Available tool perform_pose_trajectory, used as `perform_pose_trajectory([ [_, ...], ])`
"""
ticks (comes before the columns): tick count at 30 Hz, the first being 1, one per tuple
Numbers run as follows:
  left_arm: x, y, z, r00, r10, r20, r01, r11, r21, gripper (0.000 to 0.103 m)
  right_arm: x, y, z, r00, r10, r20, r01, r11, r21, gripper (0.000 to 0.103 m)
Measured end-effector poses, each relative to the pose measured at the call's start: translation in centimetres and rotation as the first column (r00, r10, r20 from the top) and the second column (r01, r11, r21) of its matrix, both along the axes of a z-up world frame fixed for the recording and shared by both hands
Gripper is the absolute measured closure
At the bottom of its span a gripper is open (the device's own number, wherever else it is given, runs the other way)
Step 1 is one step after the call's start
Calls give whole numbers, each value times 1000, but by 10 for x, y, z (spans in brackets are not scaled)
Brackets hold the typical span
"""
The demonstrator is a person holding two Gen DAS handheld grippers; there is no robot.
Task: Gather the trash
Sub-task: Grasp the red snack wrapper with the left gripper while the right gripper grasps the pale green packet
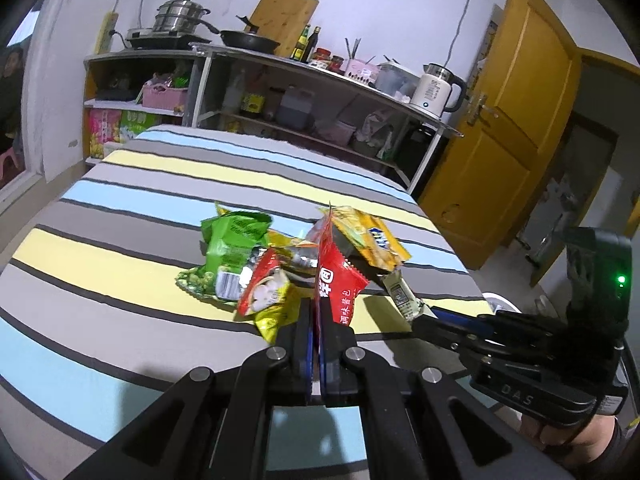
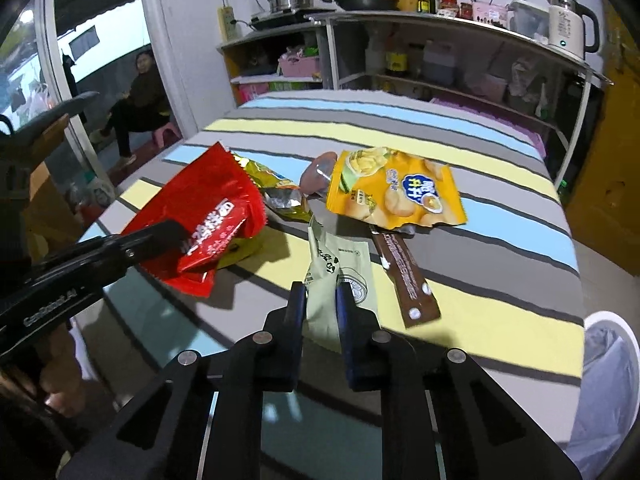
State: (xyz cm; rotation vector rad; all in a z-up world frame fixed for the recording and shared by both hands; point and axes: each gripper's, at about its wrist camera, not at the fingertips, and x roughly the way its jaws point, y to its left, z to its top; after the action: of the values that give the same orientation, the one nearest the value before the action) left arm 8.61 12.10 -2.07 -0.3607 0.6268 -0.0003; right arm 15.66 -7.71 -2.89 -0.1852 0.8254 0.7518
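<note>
Left tool [image 1: 318, 312], angled downward, its pads closed flat on the lower edge of a red sachet [image 1: 338, 280], which stands upright between them. Right tool [image 2: 320, 300], angled more steeply downward, its jaws narrowly parted with a pale green wrapper [image 2: 338, 276] between them; the blue pads [image 2: 345, 300] lie against the wrapper's two sides, and its upper end stands crumpled above the fingertips. Both wrappers sit over the striped cloth [image 1: 120, 208] that covers the counter.

Just beyond the tools lies the remaining litter, all near the counter's middle: one brown strip wrapper [image 2: 406, 276] beside the pale green one, one orange crisp bag [image 2: 396, 188] behind it, one small red and yellow packet [image 1: 266, 292], one green snack bag [image 1: 230, 248], and one yellow-green foil wrapper [image 2: 276, 188] torn open. The cloth to the left and toward the far edge is bare, leaving free room there.

At the right edge of the counter, lower down, stands one white bin [image 2: 612, 384] with a liner. Farther off, one shelving unit [image 1: 320, 92] against the wall carries cookware and a kettle [image 1: 438, 90].
</note>
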Motion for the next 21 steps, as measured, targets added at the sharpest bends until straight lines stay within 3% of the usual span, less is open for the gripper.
perform_pose_trajectory([
  [10, -4, -38, 24, 996, -76, 38, 75, 997, 29, 102, -17, -44, 24, 995, -80, 54, 78, 996, 44, 87],
  [21, 17, -100, 38, 980, -194, 41, 191, 980, 57, 102, -21, -108, 39, 971, -222, 86, 216, 973, 76, 87],
])
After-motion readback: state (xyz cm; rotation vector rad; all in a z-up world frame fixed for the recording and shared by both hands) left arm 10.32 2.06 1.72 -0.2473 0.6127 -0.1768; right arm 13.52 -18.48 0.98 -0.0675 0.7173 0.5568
